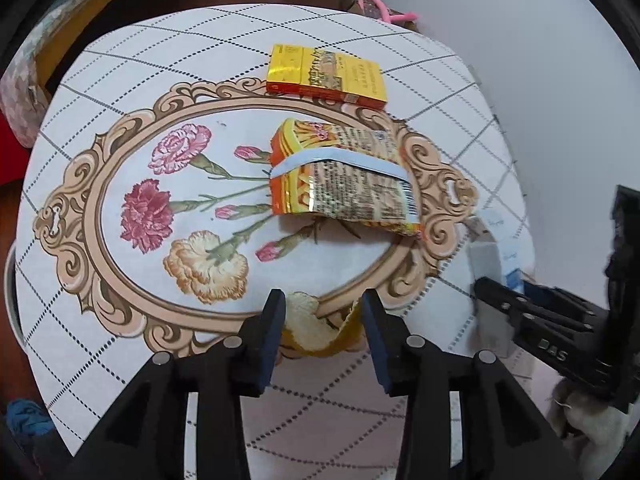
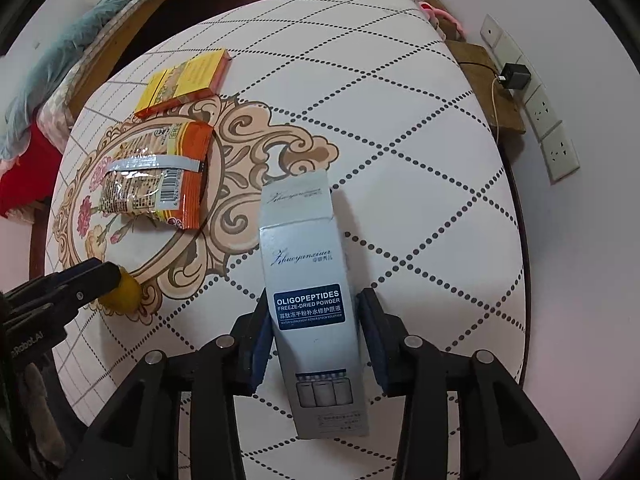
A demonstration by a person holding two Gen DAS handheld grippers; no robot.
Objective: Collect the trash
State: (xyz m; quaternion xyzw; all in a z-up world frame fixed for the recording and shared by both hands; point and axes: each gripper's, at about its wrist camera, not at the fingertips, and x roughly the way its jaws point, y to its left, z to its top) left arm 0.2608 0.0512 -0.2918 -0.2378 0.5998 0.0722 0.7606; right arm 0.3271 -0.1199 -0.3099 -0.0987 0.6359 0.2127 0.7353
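An orange peel [image 1: 310, 328] lies on the round table between the pads of my left gripper [image 1: 324, 338]; the jaws stand around it, I cannot tell if they press it. It also shows in the right wrist view [image 2: 122, 290]. My right gripper [image 2: 314, 340] straddles a grey-blue carton [image 2: 310, 292]; the right pad stands a little off it. An orange snack wrapper [image 1: 340, 172] lies mid-table, also in the right wrist view [image 2: 156, 174]. A yellow box [image 1: 326, 74] lies beyond it.
The table [image 1: 140, 80] has a white diamond-pattern cloth with a flower print. A white wall [image 2: 580, 240] with sockets [image 2: 554, 142] stands close on the right. Bedding [image 2: 60, 52] and pink items [image 1: 384, 8] lie beyond the far edge.
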